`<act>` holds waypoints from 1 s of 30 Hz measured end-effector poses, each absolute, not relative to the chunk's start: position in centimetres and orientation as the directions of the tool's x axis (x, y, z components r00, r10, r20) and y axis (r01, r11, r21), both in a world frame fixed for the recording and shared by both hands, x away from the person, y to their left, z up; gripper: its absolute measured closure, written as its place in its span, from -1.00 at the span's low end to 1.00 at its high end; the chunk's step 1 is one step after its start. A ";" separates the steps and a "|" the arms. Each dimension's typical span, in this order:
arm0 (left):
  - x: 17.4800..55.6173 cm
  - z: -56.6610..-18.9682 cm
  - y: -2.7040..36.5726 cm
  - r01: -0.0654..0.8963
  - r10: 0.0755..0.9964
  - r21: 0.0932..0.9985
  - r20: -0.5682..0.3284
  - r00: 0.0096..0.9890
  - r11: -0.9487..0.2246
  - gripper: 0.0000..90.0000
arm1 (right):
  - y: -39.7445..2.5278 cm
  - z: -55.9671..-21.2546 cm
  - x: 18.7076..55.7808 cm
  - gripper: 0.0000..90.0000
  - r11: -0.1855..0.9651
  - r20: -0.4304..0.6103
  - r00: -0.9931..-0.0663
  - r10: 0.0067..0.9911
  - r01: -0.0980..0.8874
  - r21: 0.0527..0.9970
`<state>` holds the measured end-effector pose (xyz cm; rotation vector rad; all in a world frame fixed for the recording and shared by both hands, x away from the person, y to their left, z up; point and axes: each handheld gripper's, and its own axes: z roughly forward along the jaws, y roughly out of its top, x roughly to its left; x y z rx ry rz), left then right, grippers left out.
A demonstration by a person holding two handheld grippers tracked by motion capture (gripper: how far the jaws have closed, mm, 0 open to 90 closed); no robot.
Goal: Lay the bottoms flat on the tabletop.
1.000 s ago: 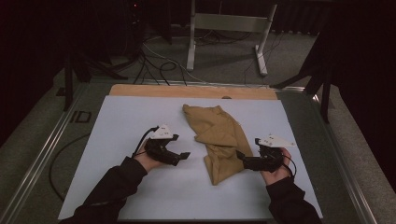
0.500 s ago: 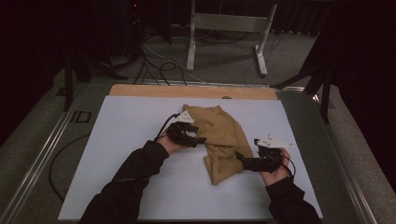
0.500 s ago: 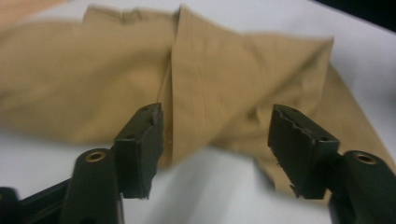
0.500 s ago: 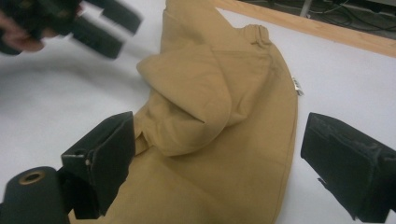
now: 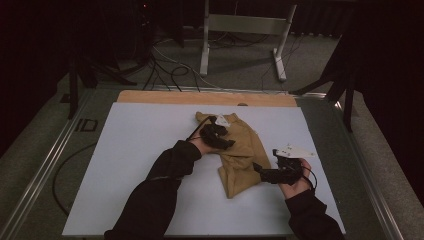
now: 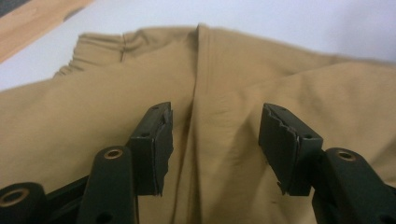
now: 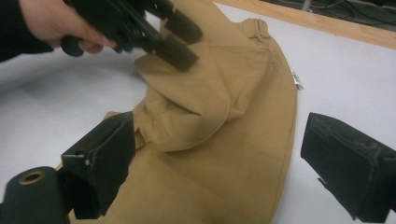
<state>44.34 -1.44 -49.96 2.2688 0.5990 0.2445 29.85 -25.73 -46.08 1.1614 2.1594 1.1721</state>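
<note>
A tan garment [image 5: 240, 150] lies crumpled on the white table top [image 5: 125, 160], its elastic waistband [image 6: 93, 44] toward the far side. My left gripper [image 5: 227, 141] hovers over the garment's upper left part, open, with a fold of the cloth [image 6: 205, 93] running between its jaws. In the right gripper view the left gripper [image 7: 180, 35] shows just above a raised fold. My right gripper [image 5: 258, 170] sits low at the garment's right edge, open wide, with the tan cloth [image 7: 224, 140] spread between its jaws. Neither holds anything.
A wooden strip [image 5: 200, 97] runs along the table's far edge. Metal rails [image 5: 45, 165] border the table. Behind it on the floor stand a metal frame [image 5: 240, 22] and loose cables [image 5: 165, 65]. A small white tag [image 7: 295, 78] sticks out of the garment's right side.
My left gripper has travelled from the bare table left of the garment, away from me and rightward, onto the garment. The right gripper has stayed at the garment's right edge.
</note>
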 end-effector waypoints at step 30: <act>42.4 -51.0 -3.7 0.129 0.419 0.715 0.244 0.874 -0.687 0.32 | -25.4 -46.2 29.9 -0.77 0.315 0.015 -0.571 0.821 0.475 0.822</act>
